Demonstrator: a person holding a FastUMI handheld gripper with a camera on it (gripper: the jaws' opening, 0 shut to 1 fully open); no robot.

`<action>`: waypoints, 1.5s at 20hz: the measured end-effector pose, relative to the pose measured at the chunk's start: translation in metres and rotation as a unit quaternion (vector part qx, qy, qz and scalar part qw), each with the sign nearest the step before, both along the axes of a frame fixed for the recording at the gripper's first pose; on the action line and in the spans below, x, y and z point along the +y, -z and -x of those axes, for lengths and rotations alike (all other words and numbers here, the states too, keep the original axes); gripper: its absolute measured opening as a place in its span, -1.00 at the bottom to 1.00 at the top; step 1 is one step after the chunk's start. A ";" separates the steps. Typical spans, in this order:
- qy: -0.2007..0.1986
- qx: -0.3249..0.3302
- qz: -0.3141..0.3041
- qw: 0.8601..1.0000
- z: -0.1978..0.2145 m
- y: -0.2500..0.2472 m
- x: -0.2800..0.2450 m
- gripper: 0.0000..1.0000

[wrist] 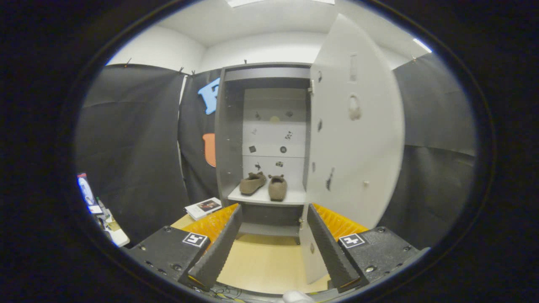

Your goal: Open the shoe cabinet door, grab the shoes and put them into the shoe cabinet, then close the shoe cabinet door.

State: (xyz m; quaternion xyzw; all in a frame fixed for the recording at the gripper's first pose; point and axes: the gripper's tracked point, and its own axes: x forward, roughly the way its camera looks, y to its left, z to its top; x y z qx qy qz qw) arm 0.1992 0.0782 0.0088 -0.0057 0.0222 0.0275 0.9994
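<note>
Shoes (263, 185) already sit in the cabinet, so what we judge remains is the door (356, 126). Our jaws (269, 244) stand released, spread wide with nothing between them but bare floor (261, 263), and neither finger touches anything. Just beyond the far finger on our right hangs the lower edge of the door, swung fully open and turned nearly edge-on to us; it reaches from floor level to the top of the cabinet (229, 139). Straight ahead of the jaws, past the gap, the pair of soft brown slippers rests side by side on the middle shelf (269, 197), toes away from us, the left one angled slightly.

We judge the door a stiff, light panel that will swing freely on its hinges. It looks smooth and a little slippery, so pinching it seems less sure than pressing. We would set a finger against its outer face or free edge, well away from the hinge side, and push it round steadily. The slippers themselves look light, pliant and not fragile, and seem set far enough back to clear the closing door.

Below, the floor is pale wood, smooth and level. To the left of the jaws a small book (203, 207) lies on it, and dark cloth walls (130, 147) the booth on both sides.
</note>
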 end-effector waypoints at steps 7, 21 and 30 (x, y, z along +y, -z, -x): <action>0.092 -0.027 -0.010 0.995 0.045 -0.008 -0.142 0.98; -0.079 0.017 -0.035 0.996 -0.058 0.008 -0.192 0.97; -0.153 0.023 -0.035 0.987 -0.064 0.005 -0.160 0.85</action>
